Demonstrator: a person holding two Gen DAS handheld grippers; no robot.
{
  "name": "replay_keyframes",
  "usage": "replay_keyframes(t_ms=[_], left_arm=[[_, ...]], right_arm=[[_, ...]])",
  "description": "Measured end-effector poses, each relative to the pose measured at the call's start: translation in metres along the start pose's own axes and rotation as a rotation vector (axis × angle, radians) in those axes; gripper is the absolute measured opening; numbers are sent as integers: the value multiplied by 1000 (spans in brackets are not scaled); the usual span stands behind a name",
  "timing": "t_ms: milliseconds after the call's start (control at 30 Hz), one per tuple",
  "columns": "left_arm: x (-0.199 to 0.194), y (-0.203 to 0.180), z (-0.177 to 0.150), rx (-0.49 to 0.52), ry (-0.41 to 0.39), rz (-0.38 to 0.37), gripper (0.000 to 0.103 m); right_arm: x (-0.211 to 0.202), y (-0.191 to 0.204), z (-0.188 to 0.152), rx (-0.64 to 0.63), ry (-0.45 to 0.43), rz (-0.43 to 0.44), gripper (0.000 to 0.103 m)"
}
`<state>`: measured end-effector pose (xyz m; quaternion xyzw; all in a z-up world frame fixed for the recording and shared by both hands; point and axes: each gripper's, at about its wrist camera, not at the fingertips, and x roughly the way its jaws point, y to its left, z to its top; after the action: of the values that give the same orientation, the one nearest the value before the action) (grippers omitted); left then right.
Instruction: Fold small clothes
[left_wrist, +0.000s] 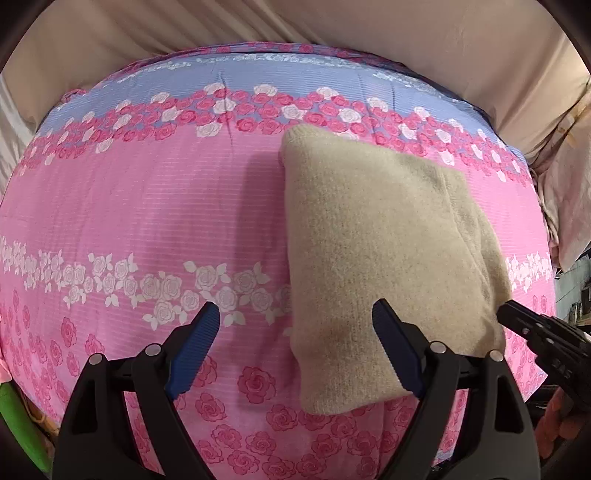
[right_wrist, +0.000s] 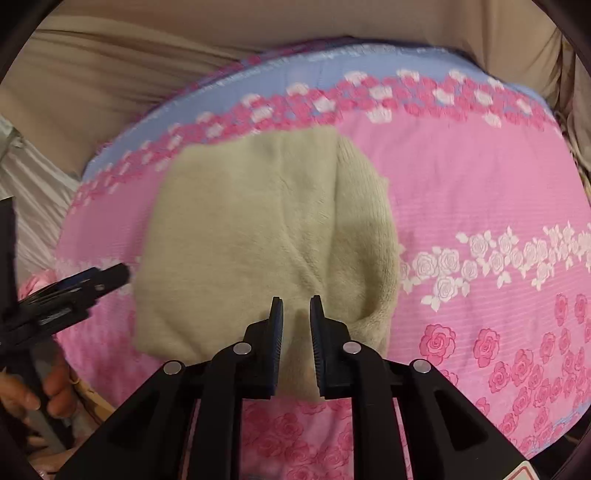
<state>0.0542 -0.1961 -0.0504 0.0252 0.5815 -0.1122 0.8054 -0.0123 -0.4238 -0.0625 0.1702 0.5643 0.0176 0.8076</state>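
The beige knit garment lies folded on the pink rose-print bedcover, filling the right half of the left wrist view, from about 12 o'clock of centre down to 5 o'clock. It looks soft, fuzzy and light, a thick fleece-like knit lying in more than one layer; it will likely sag and slide layer over layer if lifted from one point, so a hold on a doubled edge or a corner, taking every layer at once, seems the safest. The near hem and the right-hand fold are the reachable edges. Its long axis runs from 6 toward 12 o'clock in both views, leaning slightly left at the far end in the left wrist view, with a rounded, ribbed end pointing away toward the blue band of the cover; which part of the garment that end is, I cannot tell. The left gripper hangs with its blue-padded jaws spread wide, one over bare cover and one over the garment's near left part, gripping nothing. The right gripper sits at the near edge with its jaws drawn close, a narrow gap between them; fabric shows in that gap, but whether they pinch it I cannot tell. In the left wrist view its tip touches the garment's right edge at 4 o'clock.
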Motion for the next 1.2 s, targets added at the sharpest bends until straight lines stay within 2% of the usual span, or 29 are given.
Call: replay_keyframes(t_ms=[67, 100, 133, 233, 300, 367, 500, 567, 700, 767, 800, 833, 867, 933, 1000, 1067, 1200], left_arm=[[2, -3, -1, 4, 9, -8, 82], [2, -4, -1, 6, 13, -10, 82], [2, -5, -2, 9, 17, -9, 82], [-2, -9, -4, 31, 11, 8, 83], [-3, -11, -5, 36, 6, 12, 83], [-4, -12, -7, 37, 4, 21, 83], [-6, -14, -9, 43, -3, 37, 83], [-5, -15, -11, 37, -2, 36, 83], [-3, -15, -16, 26, 8, 33, 83], [-2, -15, -19, 21, 8, 34, 83], [-3, -13, -20, 12, 2, 19, 84], [-4, -11, -22, -9, -2, -9, 86], [-4, -6, -22, -45, -2, -64, 87], [0, 10, -22, -163, 11, -202, 88], [11, 27, -19, -271, 35, -282, 89], [24, 38, -13, -336, 48, -323, 89], [56, 43, 2, -373, 72, -397, 89]], right_arm=[[24, -4, -10, -44, 76, -40, 23], [43, -11, -18, -42, 124, -59, 22], [45, -16, -22, -12, 123, -43, 22], [18, -21, -16, 64, 56, -10, 23], [0, -18, -11, 49, 2, -67, 31], [-6, -14, -5, 14, -24, -118, 32], [-12, 1, 2, -16, -62, -103, 33], [-4, 11, 0, -42, -37, -79, 33], [42, 9, -27, -75, 109, -108, 38], [30, 0, -32, -24, 83, -62, 38], [20, -4, -30, -7, 69, -55, 39], [12, -7, -28, 0, 50, -65, 46], [2, -12, -26, 4, 24, -77, 52], [-8, -25, -21, 29, -3, -47, 59], [-6, -39, -15, 65, -3, -23, 65], [6, -55, -7, 101, 7, 12, 72], [43, -71, 8, 176, 54, 87, 73]])
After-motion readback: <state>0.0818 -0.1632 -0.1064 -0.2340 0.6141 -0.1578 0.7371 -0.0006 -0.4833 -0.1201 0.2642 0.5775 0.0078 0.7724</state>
